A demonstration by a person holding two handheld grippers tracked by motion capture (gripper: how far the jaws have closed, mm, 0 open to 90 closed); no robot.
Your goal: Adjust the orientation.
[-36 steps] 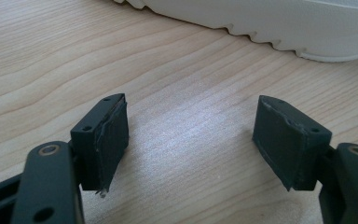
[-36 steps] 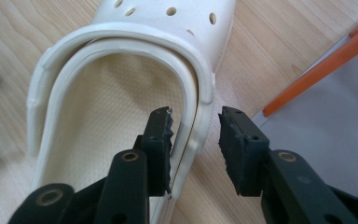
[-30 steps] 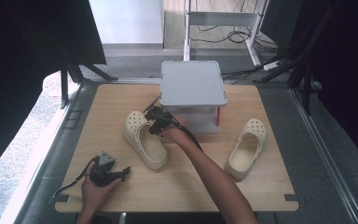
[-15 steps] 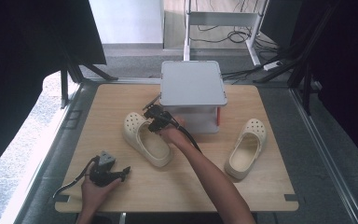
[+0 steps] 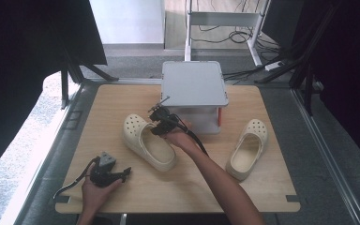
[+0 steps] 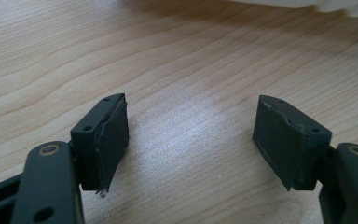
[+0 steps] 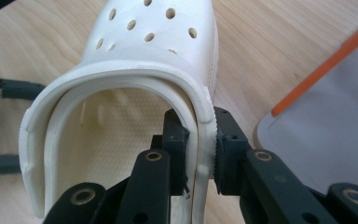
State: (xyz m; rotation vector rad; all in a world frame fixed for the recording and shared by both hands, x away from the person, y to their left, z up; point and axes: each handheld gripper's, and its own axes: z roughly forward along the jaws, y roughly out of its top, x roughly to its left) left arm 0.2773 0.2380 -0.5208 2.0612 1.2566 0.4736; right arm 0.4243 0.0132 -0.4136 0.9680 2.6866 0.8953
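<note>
Two cream perforated clogs lie on the wooden table (image 5: 122, 98). The left clog (image 5: 146, 143) sits mid-table with its toe pointing to the far left. My right gripper (image 5: 158, 125) is shut on this clog's side wall near the opening, one jaw inside and one outside. In the right gripper view the clog (image 7: 158, 42) stretches away from that gripper (image 7: 200, 156). The other clog (image 5: 247, 149) rests at the right, untouched. My left gripper (image 5: 123, 173) lies near the front left edge, open over bare wood, as the left gripper view (image 6: 191, 140) confirms.
A grey lidded box (image 5: 194, 86) with an orange edge stands at the back centre, just behind the held clog, and shows at the right of the right gripper view (image 7: 326, 135). Black frame legs and cables lie on the floor beyond the table.
</note>
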